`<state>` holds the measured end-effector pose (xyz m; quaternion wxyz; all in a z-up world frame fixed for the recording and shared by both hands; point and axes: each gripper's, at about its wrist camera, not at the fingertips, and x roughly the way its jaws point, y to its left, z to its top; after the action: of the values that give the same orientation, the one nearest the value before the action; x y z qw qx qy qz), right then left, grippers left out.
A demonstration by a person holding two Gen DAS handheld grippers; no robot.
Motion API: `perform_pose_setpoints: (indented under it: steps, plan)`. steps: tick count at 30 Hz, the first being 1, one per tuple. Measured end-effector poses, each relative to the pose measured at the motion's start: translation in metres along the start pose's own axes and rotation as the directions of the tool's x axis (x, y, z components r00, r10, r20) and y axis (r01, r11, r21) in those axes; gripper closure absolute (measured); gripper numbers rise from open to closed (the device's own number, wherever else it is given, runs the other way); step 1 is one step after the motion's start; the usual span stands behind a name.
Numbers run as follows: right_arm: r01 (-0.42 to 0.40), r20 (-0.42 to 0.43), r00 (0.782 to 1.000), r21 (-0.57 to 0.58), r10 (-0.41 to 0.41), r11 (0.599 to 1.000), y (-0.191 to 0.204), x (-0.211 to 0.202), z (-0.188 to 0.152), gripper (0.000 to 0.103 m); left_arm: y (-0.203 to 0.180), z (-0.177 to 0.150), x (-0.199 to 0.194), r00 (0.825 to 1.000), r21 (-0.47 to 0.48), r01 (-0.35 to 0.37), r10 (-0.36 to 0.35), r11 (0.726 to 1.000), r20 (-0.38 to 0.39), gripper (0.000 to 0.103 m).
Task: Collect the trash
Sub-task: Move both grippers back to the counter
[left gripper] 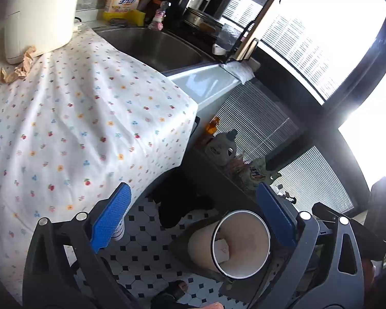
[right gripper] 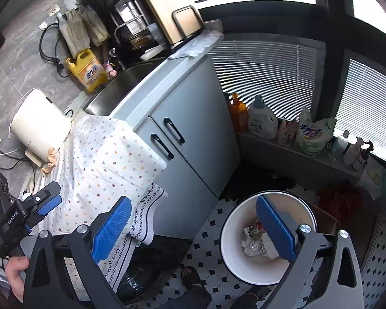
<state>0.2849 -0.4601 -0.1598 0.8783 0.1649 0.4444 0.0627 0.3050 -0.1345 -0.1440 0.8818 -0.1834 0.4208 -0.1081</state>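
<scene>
**Bin partly filled, one scrap left on the counter**

We hold both tools over the floor beside the cabinet. Our left gripper [left gripper: 193, 221] stands wide open with nothing between its blue pads, and our right gripper [right gripper: 193, 221] is just as wide and just as empty. Below them sits the waste bin [right gripper: 234, 247] on the tiled floor [right gripper: 213, 283], already holding crumpled wrappers and paper [right gripper: 254, 244], so we judge part of the collecting done.

What remains, as far as we can see, is the crumpled brown paper [left gripper: 18, 69] lying on the flowered cloth [left gripper: 90, 118], touching the foot of the white appliance [left gripper: 38, 13]. It is well apart from both grippers.

Around us: the steel sink [left gripper: 151, 46], a yellow detergent jug [left gripper: 123, 0], and bottles along the window ledge [right gripper: 262, 121]. The appliance crowds the scrap from behind, and the loose cloth may bunch under the fingers. Our feet stand near the bin.
</scene>
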Motion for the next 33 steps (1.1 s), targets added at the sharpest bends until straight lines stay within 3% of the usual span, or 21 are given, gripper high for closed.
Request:
perform_pose_setpoints:
  steps: [7,15,24,33]
  plan:
    - [-0.088,-0.04,0.996,-0.108,0.084,0.99,0.083,0.031,0.008,0.008,0.074,0.009,-0.049,0.992,-0.109,-0.083,0.093,0.991,0.084,0.006]
    - [-0.168,-0.1,0.984,-0.209,0.15,0.963,0.168,0.065,0.006,0.008,0.15,0.009,-0.098,0.97,-0.233,-0.152,0.19,0.96,0.152,0.006]
    - [-0.251,-0.145,0.965,-0.285,0.217,0.925,0.257,0.099,-0.004,0.008,0.23,0.01,-0.149,0.931,-0.336,-0.223,0.302,0.915,0.204,0.006]
    - [-0.302,-0.154,0.951,-0.29,0.268,0.908,0.333,0.138,-0.009,0.008,0.307,0.03,-0.183,0.89,-0.387,-0.286,0.393,0.877,0.232,0.006]
